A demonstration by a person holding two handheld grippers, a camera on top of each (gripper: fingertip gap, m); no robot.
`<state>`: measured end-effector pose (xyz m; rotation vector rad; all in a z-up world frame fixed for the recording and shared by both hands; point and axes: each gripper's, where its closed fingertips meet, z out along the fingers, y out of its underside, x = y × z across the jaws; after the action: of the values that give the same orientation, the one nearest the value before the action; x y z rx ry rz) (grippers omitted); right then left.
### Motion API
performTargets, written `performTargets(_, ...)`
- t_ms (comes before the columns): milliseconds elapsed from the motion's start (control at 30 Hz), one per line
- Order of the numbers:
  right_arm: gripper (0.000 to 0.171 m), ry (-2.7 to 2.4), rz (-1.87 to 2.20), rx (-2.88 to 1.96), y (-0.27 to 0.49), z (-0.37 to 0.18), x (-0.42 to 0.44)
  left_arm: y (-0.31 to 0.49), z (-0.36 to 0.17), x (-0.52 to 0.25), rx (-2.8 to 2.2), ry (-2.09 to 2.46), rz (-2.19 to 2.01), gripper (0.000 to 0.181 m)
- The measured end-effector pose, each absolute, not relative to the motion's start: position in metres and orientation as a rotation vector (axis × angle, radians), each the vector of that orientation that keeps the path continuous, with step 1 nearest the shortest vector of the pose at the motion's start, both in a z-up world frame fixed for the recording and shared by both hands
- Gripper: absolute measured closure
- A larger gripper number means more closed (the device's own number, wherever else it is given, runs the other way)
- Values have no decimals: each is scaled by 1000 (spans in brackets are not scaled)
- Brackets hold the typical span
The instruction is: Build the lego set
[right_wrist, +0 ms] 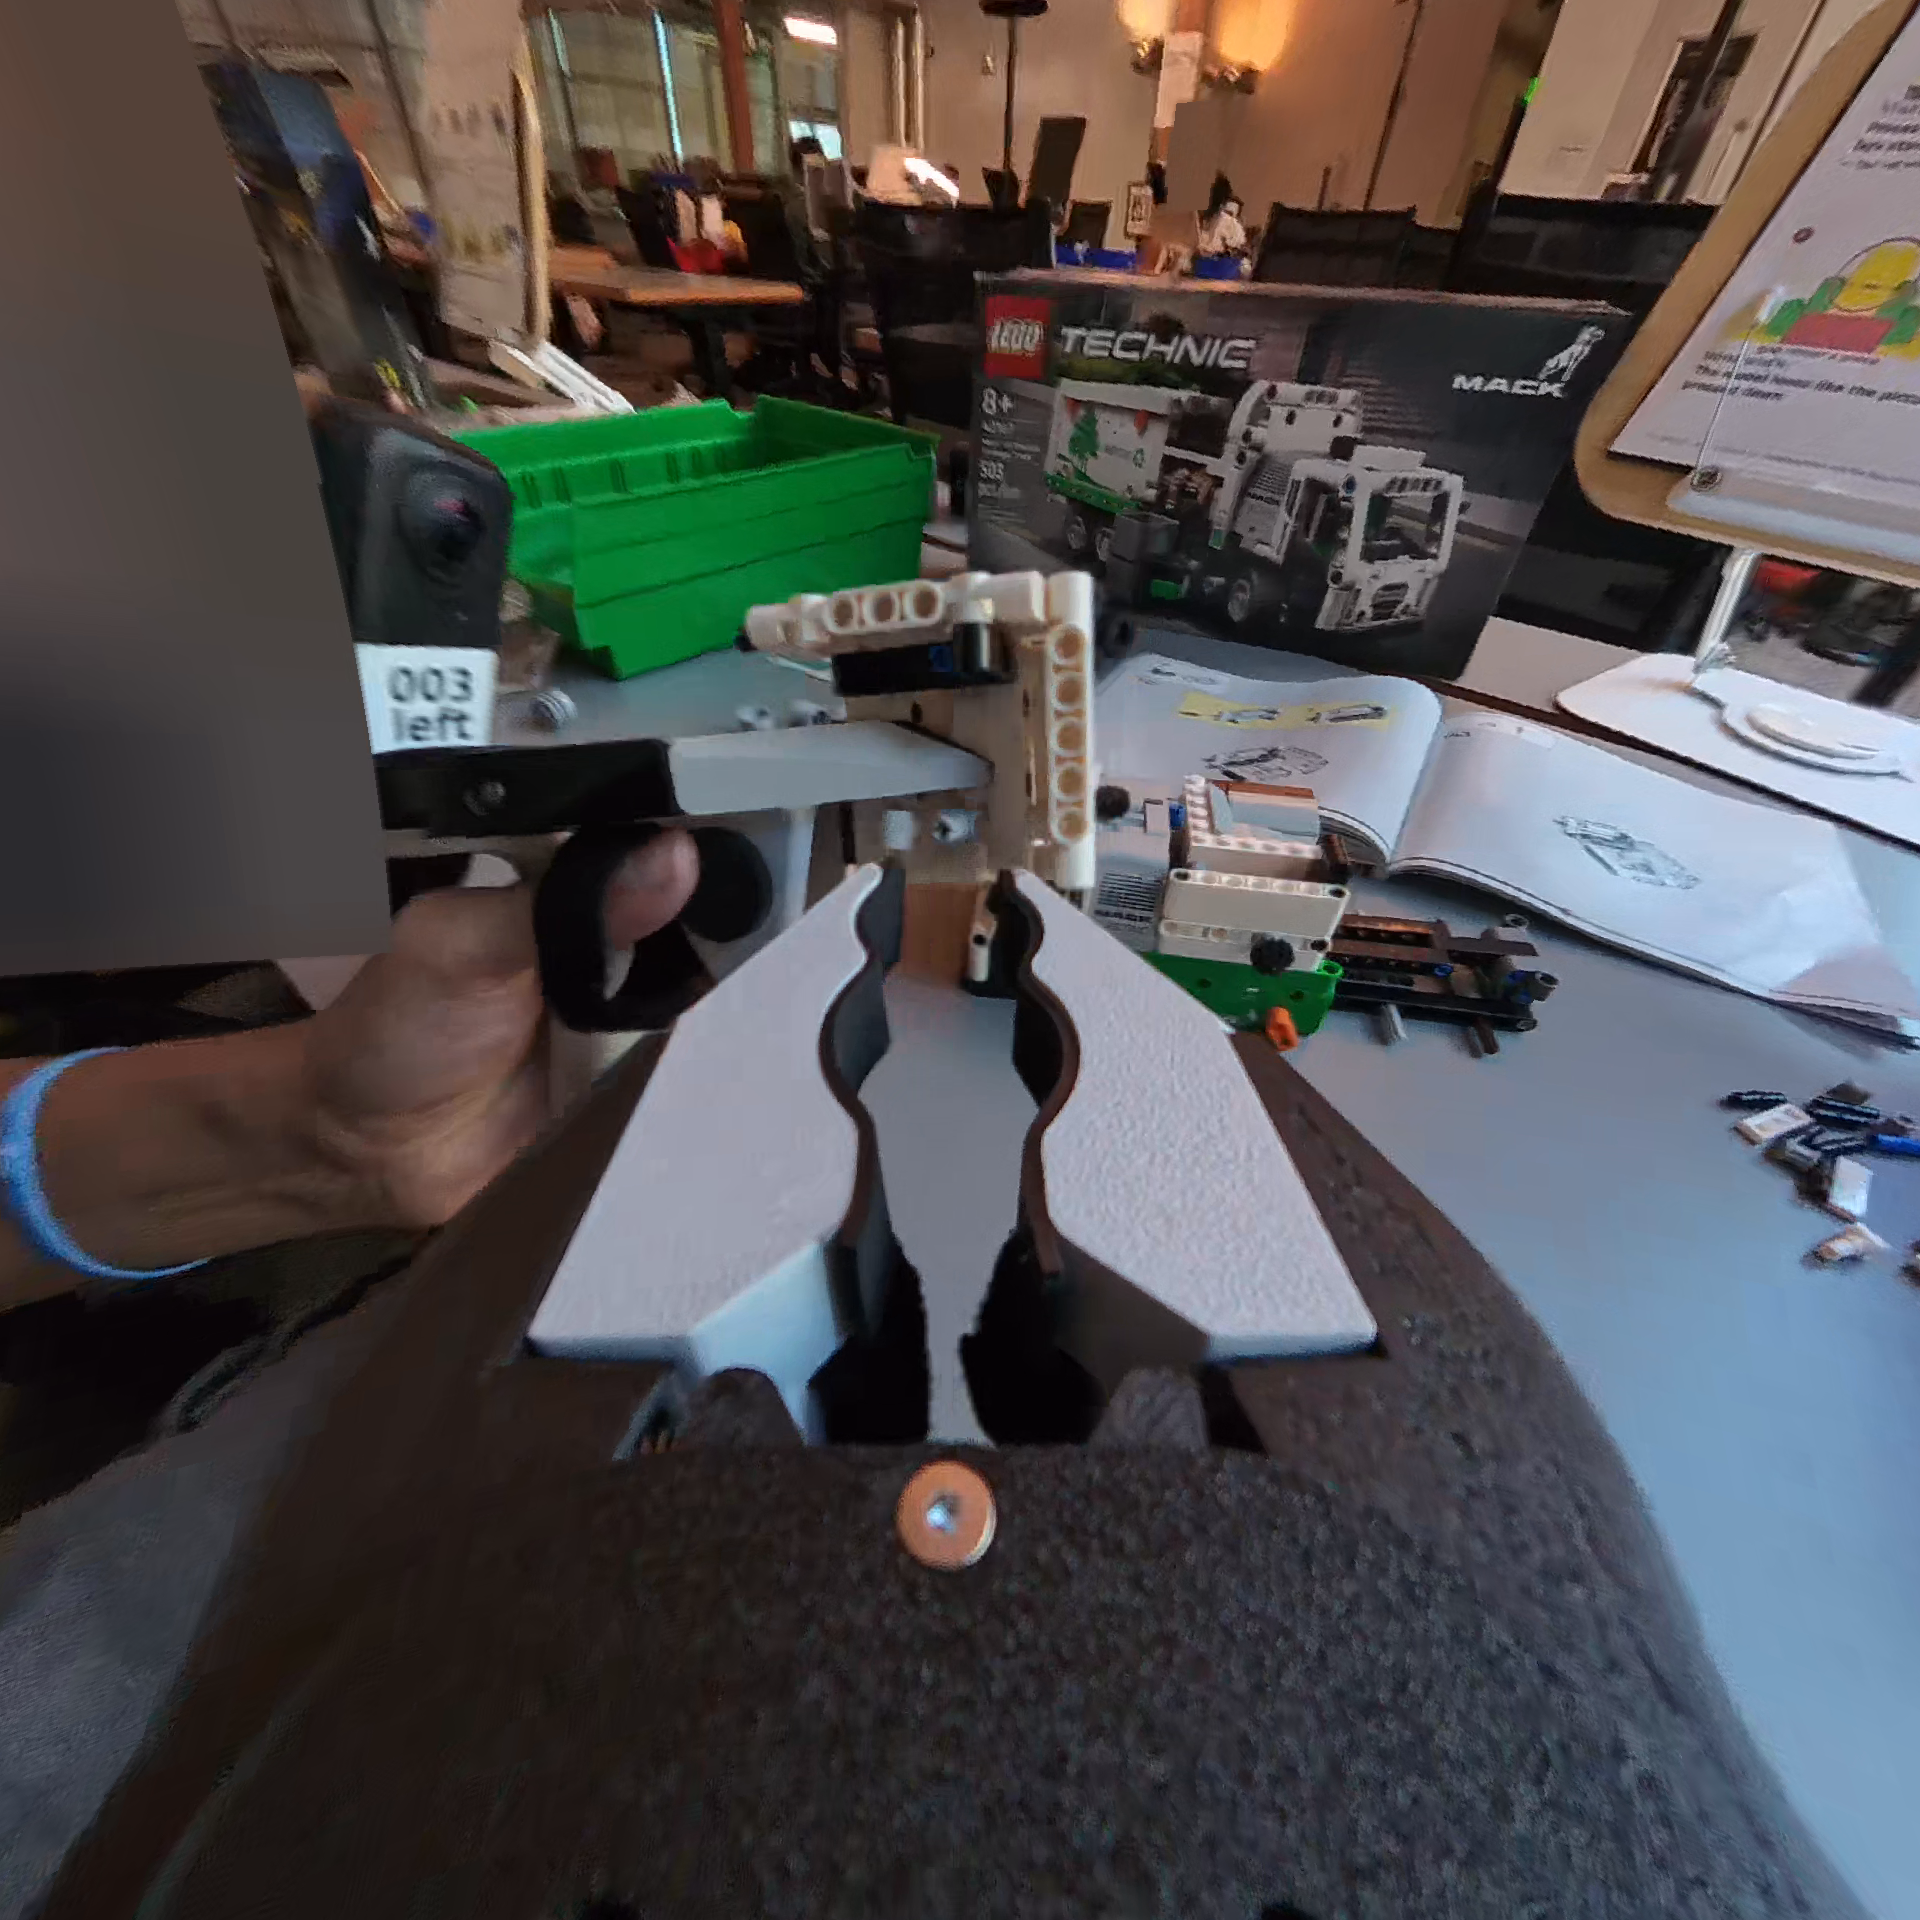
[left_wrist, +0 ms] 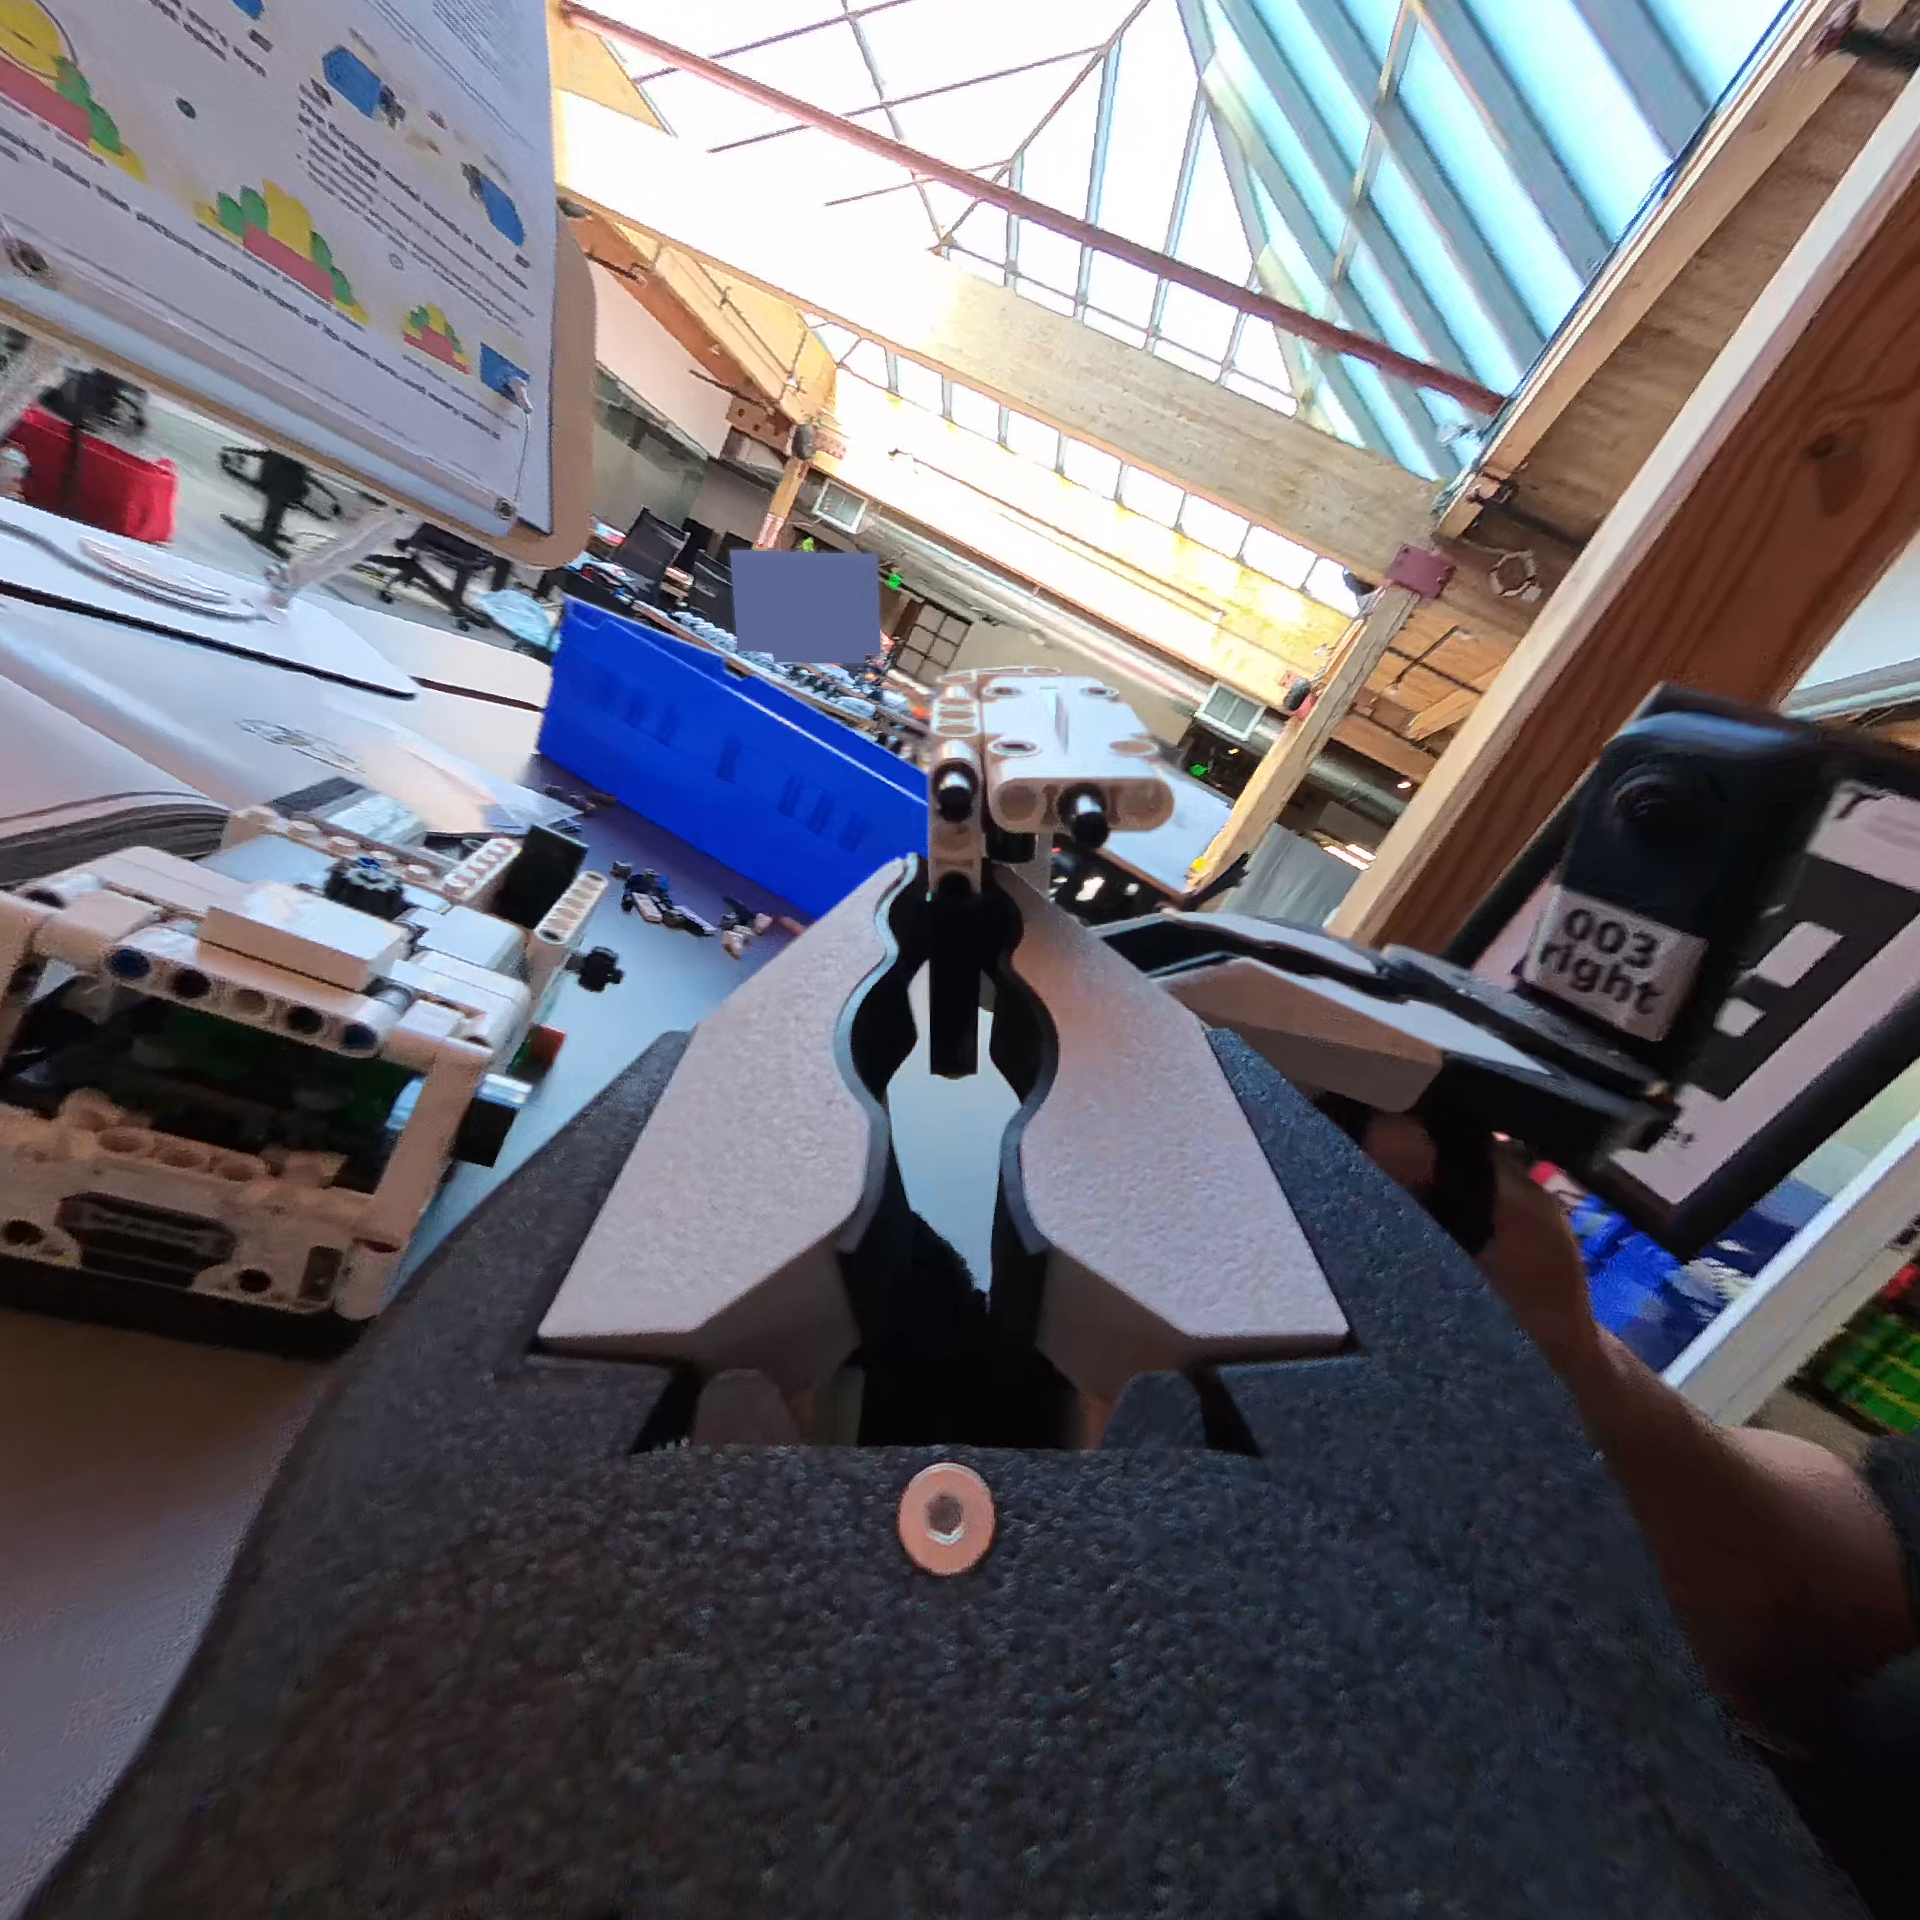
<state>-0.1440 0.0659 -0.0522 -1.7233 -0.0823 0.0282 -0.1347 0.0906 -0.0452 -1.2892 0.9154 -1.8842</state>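
The sub-assembly (right_wrist: 997,717), a small cluster of white holed beams, black pins and a flat tan plate, is held up in the air between the two grippers, above the grey table (right_wrist: 1558,1195). In the left wrist view it (left_wrist: 1023,774) sits at the tips of the left gripper (left_wrist: 956,883), whose jaws are clamped on a white beam and a black axle that hangs down between the textured grey fingers (left_wrist: 748,1091). In the right wrist view the left gripper (right_wrist: 977,769) reaches in level from the left, a hand (right_wrist: 416,1049) wrapped round its black handle. The right gripper (right_wrist: 951,894) points at the piece's lower end; its jaws stand slightly apart, and whether they grip the piece cannot be told.

The part-built truck (right_wrist: 1247,904), white over a green base on a black frame, stands on the table just beyond, near the open manual (right_wrist: 1507,810). Loose small parts (right_wrist: 1818,1153) lie scattered to the right with bare table around them. The set's box (right_wrist: 1299,457) stands behind, a green bin (right_wrist: 707,520) to its left. The left wrist view shows a blue bin (left_wrist: 727,769) past the truck (left_wrist: 239,1060).
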Motion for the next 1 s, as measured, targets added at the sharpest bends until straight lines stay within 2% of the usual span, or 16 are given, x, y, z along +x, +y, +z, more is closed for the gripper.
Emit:
performTargets(67,148,-41,170,-1629,52,-42,-141,84,-41,-138,-1266,915,-2012,175)
performTargets(167,113,62,587,-1525,48,-43,-137,71,-31,-146,-1197,913,-2222,175)
performTargets(233,104,5,915,-1476,46,-40,-157,63,-30,-146,-1168,953,-2239,175)
performTargets(300,109,-47,1005,-1434,46,-37,-169,56,-29,-147,-1140,991,-2227,175)
performTargets(333,120,-59,990,-1414,47,-35,-170,54,-29,-147,-1137,1004,-2207,175)
performTargets(400,130,-42,957,-1406,50,-37,-167,54,-30,-147,-1138,1007,-2177,175)
performTargets(500,141,-10,978,-1397,53,-40,-162,53,-32,-145,-1146,1022,-2139,175)
performTargets(1000,147,30,1148,-1344,51,-44,-161,52,-36,-143,-1161,1053,-2067,174)
